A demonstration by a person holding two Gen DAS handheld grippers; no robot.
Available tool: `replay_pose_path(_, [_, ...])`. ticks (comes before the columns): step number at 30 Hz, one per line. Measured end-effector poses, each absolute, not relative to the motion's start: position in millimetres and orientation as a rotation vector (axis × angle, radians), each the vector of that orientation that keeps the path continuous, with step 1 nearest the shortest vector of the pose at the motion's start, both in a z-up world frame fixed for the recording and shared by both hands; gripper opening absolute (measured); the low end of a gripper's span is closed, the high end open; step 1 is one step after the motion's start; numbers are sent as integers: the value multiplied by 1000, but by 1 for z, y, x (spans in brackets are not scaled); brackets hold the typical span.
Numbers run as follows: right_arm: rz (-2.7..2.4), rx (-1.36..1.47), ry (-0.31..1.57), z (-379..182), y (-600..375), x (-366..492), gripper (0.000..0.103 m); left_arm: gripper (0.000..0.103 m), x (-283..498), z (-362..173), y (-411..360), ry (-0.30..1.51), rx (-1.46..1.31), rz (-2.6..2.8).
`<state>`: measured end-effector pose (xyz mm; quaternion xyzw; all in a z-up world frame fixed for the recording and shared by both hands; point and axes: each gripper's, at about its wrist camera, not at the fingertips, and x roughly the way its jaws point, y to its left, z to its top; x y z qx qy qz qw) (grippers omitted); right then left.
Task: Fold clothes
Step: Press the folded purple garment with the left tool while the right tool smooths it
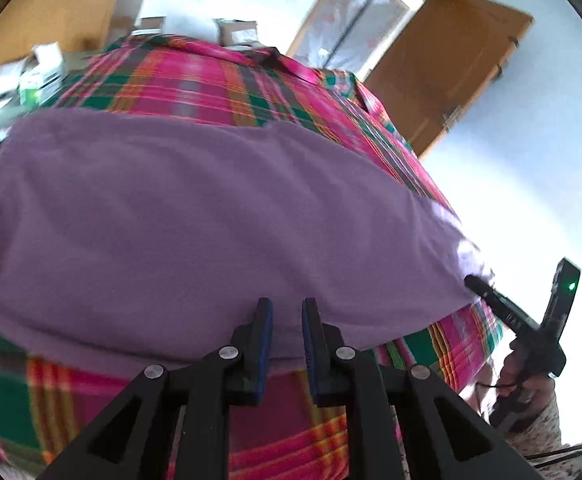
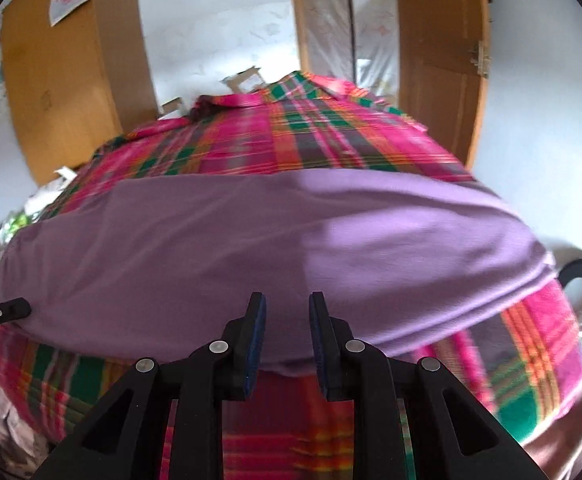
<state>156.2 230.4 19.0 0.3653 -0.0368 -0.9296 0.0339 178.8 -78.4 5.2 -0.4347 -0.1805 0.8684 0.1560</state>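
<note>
Lying across the bed (image 2: 531, 352), the purple garment (image 2: 251, 248) is stretched left to right ahead of both tools. The left tool (image 1: 287, 312) and right tool (image 2: 287, 308) are held apart, empty, at its near edge.

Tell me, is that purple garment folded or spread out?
Spread flat: the purple garment lies as one smooth sheet across the plaid blanket.

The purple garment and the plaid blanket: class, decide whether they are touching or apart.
Touching. In the right wrist view the purple garment lies flat on the plaid blanket, its edges resting on the plaid with no gap.
</note>
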Motion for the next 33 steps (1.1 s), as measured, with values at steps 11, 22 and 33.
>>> replay_pose_path(11, [-2841,1089,16,29,185,152,26,15,206,1,-159,-729,-1219,2679])
replay_pose_path(22, [-2640,1052,150,24,101,136,26,16,219,-1,-214,-920,-1187,2750])
replay_pose_path(33, [-2484,1010,237,22,35,140,26,23,199,4,-240,-1112,-1193,2729])
